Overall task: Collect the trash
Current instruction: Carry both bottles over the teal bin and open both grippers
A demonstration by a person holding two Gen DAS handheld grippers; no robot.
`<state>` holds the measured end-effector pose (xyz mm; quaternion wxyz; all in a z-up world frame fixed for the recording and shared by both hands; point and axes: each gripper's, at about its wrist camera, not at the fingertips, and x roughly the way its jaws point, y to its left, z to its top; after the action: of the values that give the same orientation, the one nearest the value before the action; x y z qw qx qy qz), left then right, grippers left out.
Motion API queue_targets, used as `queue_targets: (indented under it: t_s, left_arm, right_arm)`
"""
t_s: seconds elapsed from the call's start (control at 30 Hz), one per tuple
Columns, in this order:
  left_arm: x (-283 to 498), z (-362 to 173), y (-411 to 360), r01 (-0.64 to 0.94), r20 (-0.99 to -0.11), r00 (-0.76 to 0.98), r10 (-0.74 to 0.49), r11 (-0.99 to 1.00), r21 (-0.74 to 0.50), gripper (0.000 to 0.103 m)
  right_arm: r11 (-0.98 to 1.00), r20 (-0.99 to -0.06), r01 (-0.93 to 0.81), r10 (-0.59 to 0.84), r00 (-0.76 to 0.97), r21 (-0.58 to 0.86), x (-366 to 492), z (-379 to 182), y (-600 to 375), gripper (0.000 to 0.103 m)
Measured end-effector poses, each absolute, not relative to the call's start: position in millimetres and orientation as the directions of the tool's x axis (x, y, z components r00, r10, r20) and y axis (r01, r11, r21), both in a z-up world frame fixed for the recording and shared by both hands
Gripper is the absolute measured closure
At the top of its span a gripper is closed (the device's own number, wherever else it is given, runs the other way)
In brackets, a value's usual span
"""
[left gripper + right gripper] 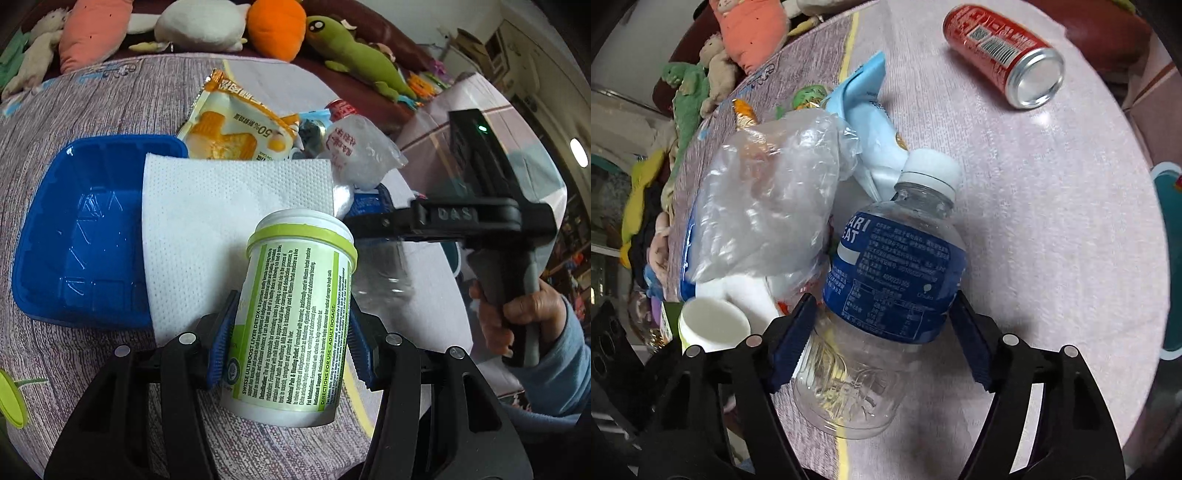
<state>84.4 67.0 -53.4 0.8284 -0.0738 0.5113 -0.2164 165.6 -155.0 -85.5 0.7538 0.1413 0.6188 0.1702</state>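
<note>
My left gripper is shut on a white supplement jar with a green label. Its blue pads press on both sides of the jar, which has no lid and tilts over a white paper towel. My right gripper points down around a clear plastic bottle with a blue label and a white cap. The bottle lies on the table, and both pads touch its sides. In the left wrist view a hand holds the right gripper at the right. The jar's open mouth shows at the lower left.
A blue plastic tray sits under the paper towel's left edge. Behind lie a yellow snack wrapper, a crumpled clear bag and a light blue wrapper. A red can lies on its side. Plush toys line the far edge.
</note>
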Motion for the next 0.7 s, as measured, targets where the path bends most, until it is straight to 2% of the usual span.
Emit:
queue_targets:
  t_s: [0.23, 0.37, 0.6, 0.7]
  left_arm:
    - [85, -41, 44, 0.319, -0.817, 0.385, -0.429, 0.893, -0.319, 0.048]
    - [86, -36, 27, 0.331, -0.819, 0.382, -0.428, 0.891, -0.311, 0.048]
    - [87, -43, 17, 0.326, -0.835, 0.371, -0.407, 0.899, -0.293, 0.048]
    - [88, -47, 19, 0.307, -0.842, 0.363, -0.399, 0.904, -0.296, 0.048]
  right_arm:
    - [0.881, -0.846, -0.078, 0.471, 0.249, 0.467, 143, -53, -191, 0.035]
    - [0.884, -0.851, -0.067, 0.463, 0.248, 0.462, 137, -54, -203, 0.038]
    - [0.892, -0.884, -0.081, 0.452, 0.117, 0.445, 123, -83, -208, 0.038]
    - [0.895, -0.893, -0.091, 0.444, 0.072, 0.437, 121, -92, -204, 0.034]
